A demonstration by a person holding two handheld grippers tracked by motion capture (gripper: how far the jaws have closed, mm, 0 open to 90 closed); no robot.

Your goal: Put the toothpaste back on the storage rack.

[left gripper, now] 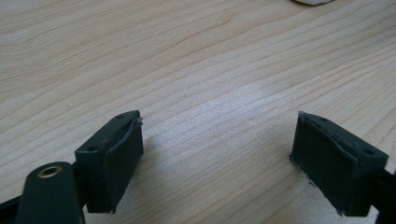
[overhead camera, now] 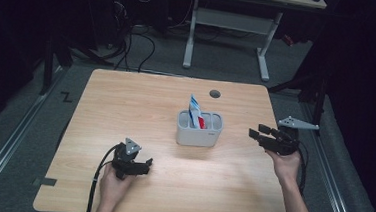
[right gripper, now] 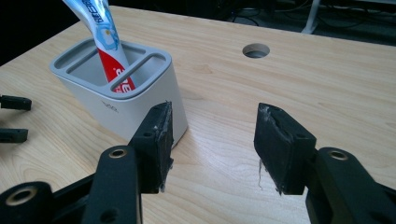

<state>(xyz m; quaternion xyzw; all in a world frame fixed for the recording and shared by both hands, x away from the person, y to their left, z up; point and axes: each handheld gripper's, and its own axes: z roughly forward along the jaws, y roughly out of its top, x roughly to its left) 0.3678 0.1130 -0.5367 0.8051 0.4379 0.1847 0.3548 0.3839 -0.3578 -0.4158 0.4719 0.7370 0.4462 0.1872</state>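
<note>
A light grey holder [overhead camera: 199, 129] with several slots stands near the middle of the wooden table [overhead camera: 126, 106]. A red, white and blue toothpaste tube [overhead camera: 194, 110] stands upright in one slot, leaning slightly. My right gripper [overhead camera: 256, 131] hangs at the table's right side, pointing at the holder, open and with nothing between its pads. In the right gripper view, the holder [right gripper: 126, 109] and tube [right gripper: 109, 51] lie just left of the gripper [right gripper: 212, 130]. My left gripper [overhead camera: 147, 165] rests low at the front left, open over bare wood [left gripper: 219, 130].
A round cable hole [overhead camera: 215, 94] sits behind the holder, also seen in the right gripper view [right gripper: 256, 50]. The table's right edge runs close under my right hand. A white-legged desk [overhead camera: 228, 33] and floor cables lie beyond the far edge.
</note>
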